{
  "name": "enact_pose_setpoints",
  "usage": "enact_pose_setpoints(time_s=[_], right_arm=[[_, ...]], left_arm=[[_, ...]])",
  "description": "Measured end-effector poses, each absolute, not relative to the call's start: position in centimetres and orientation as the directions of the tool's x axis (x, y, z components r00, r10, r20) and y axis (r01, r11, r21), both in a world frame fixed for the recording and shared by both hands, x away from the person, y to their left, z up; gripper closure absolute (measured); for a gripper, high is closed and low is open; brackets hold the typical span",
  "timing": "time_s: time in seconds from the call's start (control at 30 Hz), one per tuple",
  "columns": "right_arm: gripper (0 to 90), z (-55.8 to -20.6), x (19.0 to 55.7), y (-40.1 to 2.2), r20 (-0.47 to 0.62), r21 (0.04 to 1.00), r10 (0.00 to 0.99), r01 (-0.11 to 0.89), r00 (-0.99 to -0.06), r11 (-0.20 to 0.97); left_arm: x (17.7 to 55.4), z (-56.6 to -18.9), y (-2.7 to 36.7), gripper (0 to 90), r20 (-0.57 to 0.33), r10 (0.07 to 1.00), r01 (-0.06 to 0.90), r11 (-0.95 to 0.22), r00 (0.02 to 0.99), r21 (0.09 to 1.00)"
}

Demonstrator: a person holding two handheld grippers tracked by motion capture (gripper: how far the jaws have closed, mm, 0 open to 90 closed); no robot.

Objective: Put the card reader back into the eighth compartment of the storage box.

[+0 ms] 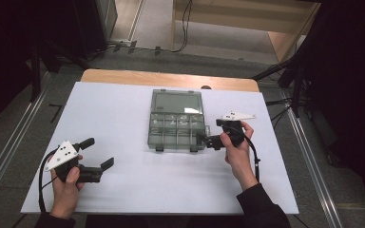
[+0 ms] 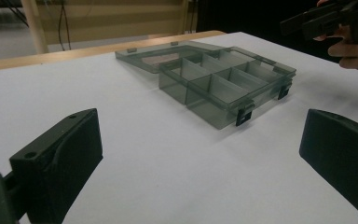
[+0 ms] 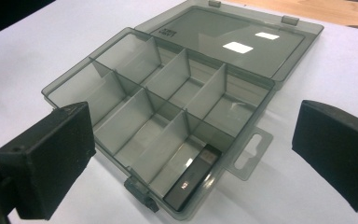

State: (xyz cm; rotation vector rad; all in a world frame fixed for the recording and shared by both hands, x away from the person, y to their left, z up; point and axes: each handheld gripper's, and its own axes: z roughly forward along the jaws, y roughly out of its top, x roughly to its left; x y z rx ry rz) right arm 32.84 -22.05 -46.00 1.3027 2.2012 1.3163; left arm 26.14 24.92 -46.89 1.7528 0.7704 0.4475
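Black USB stick (image 3: 192,178) is seen lying in the near corner compartment of the open organizer box (image 3: 121,56), just ahead of the wide-open, empty right gripper (image 3: 193,140); placement appears done. Well apart on the surface (image 1: 123,185), the left gripper (image 2: 200,154) is held wide, empty.

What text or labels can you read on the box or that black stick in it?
Black stick in the near corner compartment of the organizer box: small white marking, too blurred to read.
Open lid: small embossed mark near its left corner, too small to read.
No other text is legible.
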Motion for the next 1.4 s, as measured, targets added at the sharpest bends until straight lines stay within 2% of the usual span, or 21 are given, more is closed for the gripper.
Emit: enact_pose_setpoints(time_s=[0.23,0.33,0.87,1.07,1.4], right_arm=[[0.0,-46.1,32.8,-22.2,0.202,0.813,0.791,0.549,-0.577,0.194],[0.0,-46.2,32.9,-22.2,0.2,0.81,0.781,0.548,-0.591,0.207],[0.0,-46.3,33.2,-22.2,0.188,0.803,0.779,0.55,-0.599,0.229],[0.0,-46.1,33.3,-22.2,0.181,0.816,0.782,0.534,-0.596,0.219],[0.0,-46.4,33.6,-22.0,0.197,0.827,0.786,0.53,-0.587,0.189]], left_arm=[[27.3,-46.2,23.7,0.0,-0.064,0.697,0.268,-0.189,0.714,0.945],[28.0,-46.0,23.3,0.0,-0.105,0.679,0.287,-0.161,0.726,0.944],[30.9,-45.7,20.0,0.0,-0.108,0.645,0.292,-0.186,0.756,0.938],[31.8,-45.4,19.0,0.0,-0.084,0.654,0.282,-0.204,0.752,0.938],[33.2,-45.5,17.7,0.0,-0.099,0.636,0.284,-0.196,0.765,0.938]])
